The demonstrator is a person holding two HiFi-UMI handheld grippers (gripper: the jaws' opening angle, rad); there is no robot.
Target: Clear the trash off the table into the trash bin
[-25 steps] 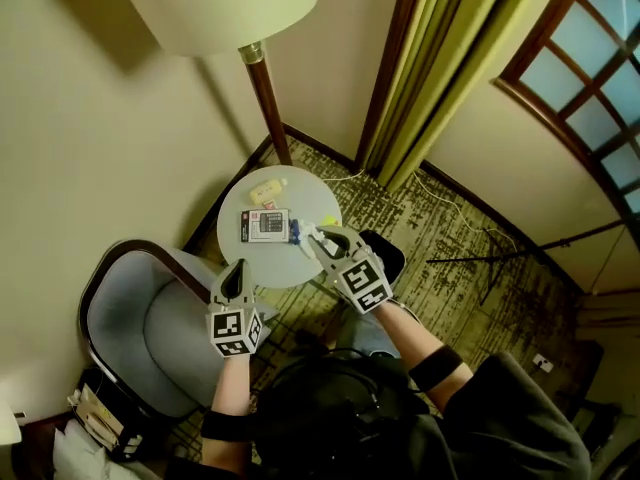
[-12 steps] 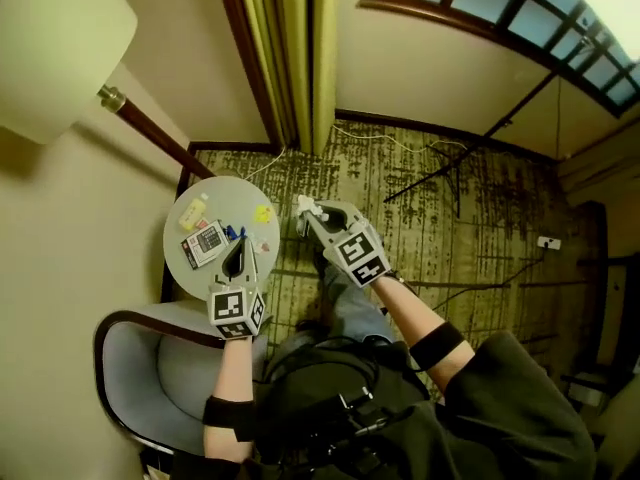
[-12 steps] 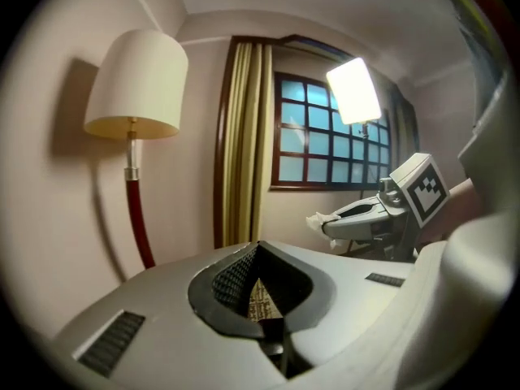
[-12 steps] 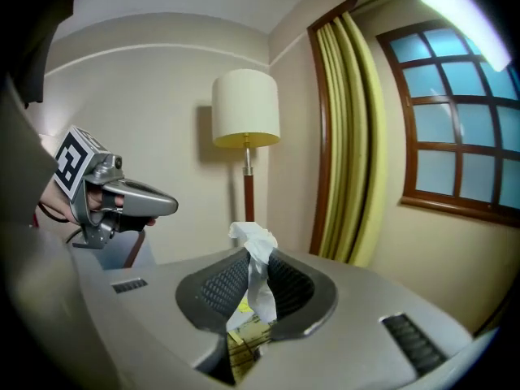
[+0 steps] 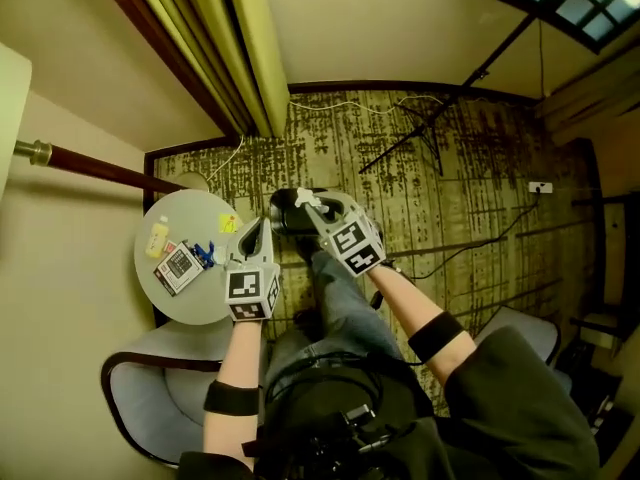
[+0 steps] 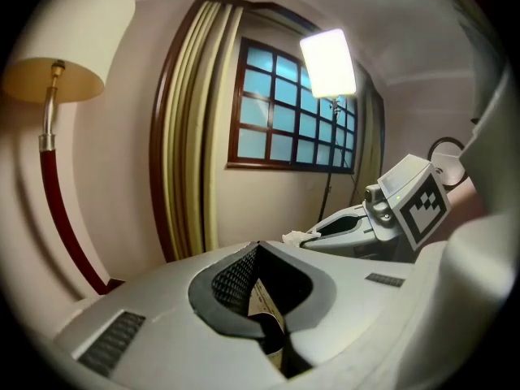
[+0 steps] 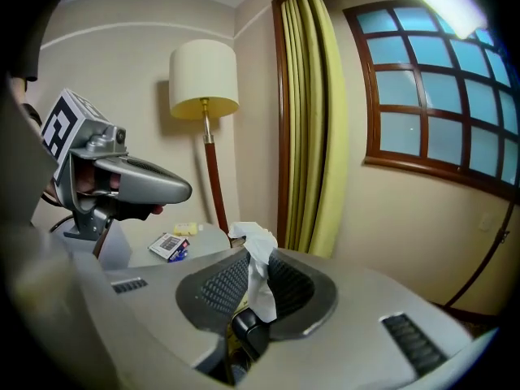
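Pinching a soft white tissue point(image 5: 303, 199) in the right gripper point(image 5: 310, 208), jaws nearly together. Light and squashy, so fine to grab anywhere. Squeezing a thin, floppy paper scrap point(image 6: 262, 299) in the fully closed left gripper point(image 5: 254, 230). At 12 o'clock, just by the tissue, a dark trash bin point(image 5: 283, 218); cannot tell what is inside.

We see yellow-green curtains point(image 5: 215, 38), floor lamp pole point(image 5: 100, 166), grey armchair point(image 5: 165, 403), patterned carpet point(image 5: 480, 198).
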